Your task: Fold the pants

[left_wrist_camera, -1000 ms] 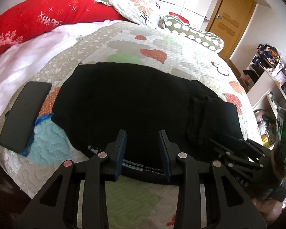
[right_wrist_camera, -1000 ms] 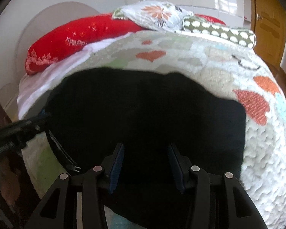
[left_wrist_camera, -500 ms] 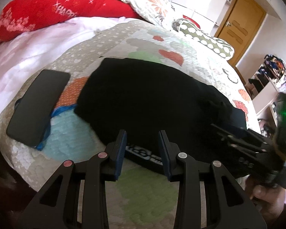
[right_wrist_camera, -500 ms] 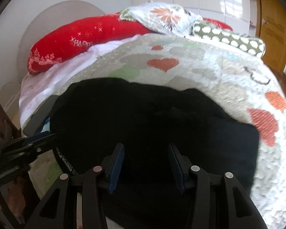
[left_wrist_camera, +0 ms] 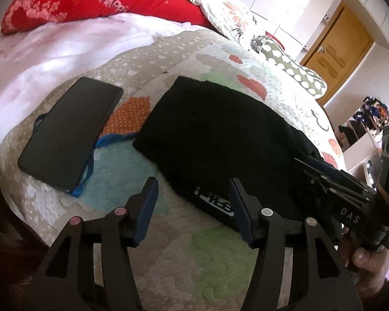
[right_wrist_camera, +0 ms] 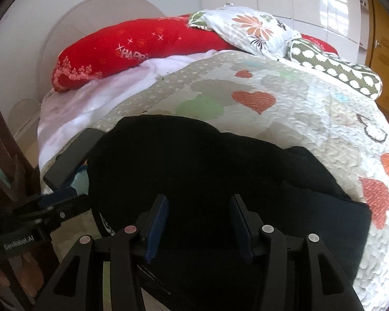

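On the quilt [left_wrist_camera: 207,51], black pants [left_wrist_camera: 220,140] are spread flat, a phone [left_wrist_camera: 70,132] at their nine o'clock. Both the left gripper [left_wrist_camera: 193,202] and right gripper [right_wrist_camera: 198,220] are held spread, empty, at the pants' six o'clock.

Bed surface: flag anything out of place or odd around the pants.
A black phone lies screen-up on the quilt just left of the folded black pants, apart from them. It has no part in folding. Nothing looks spilled or damaged.

Phone [left_wrist_camera: 70,132] on quilt [left_wrist_camera: 132,72] — red pillow [left_wrist_camera: 96,0]
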The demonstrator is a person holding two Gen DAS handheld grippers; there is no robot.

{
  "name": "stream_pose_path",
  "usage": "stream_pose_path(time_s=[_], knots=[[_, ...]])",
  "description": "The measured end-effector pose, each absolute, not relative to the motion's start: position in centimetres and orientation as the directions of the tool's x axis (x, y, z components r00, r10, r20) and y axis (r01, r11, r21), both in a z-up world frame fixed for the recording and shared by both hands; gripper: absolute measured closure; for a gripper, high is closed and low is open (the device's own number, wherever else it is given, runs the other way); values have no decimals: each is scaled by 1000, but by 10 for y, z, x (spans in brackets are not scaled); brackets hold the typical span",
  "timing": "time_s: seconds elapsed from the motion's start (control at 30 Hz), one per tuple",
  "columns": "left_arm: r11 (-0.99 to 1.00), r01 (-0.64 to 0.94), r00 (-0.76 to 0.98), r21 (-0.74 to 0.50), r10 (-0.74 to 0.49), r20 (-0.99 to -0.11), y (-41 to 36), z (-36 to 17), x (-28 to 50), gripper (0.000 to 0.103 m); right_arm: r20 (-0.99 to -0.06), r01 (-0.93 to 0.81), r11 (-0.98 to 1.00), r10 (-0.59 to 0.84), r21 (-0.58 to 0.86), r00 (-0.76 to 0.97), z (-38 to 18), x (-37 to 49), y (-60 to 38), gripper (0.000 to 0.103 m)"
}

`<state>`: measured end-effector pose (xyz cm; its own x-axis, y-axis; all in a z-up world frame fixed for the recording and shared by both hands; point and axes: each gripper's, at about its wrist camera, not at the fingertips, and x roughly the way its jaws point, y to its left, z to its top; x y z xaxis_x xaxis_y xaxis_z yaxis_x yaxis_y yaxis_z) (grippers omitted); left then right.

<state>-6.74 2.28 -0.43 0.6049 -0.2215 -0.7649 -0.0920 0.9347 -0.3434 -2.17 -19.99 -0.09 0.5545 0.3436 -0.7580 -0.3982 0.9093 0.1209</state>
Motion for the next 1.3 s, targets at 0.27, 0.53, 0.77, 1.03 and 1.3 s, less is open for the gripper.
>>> stream_pose_path(time_s=[0.27, 0.53, 0.77, 1.03, 1.3], knots=[[883, -146, 607, -445, -275, -745, 39, -18, -73, 39, -769, -449, 885, 372, 125, 519, 0, 7, -172, 52], [869, -146, 604, -472, -300, -739, 26, -25, -58, 30, -790, -552, 831, 385, 71, 477, 1, 52, -127, 44], [867, -141, 617, -478, -300, -728, 22, -29, -44, 20, -836, -625, 779, 377, 52, 399, -16, 93, -94, 41], [836, -128, 678, -534, -319, -662, 27, -28, -38, 39, -795, -625, 717, 555, 309, 243, -37, 116, -104, 65], [899, 44, 773, -437, -308, -555, -2, 32, -56, 82, -652, -611, 689, 675, 390, 346, 12, 91, -148, 79]])
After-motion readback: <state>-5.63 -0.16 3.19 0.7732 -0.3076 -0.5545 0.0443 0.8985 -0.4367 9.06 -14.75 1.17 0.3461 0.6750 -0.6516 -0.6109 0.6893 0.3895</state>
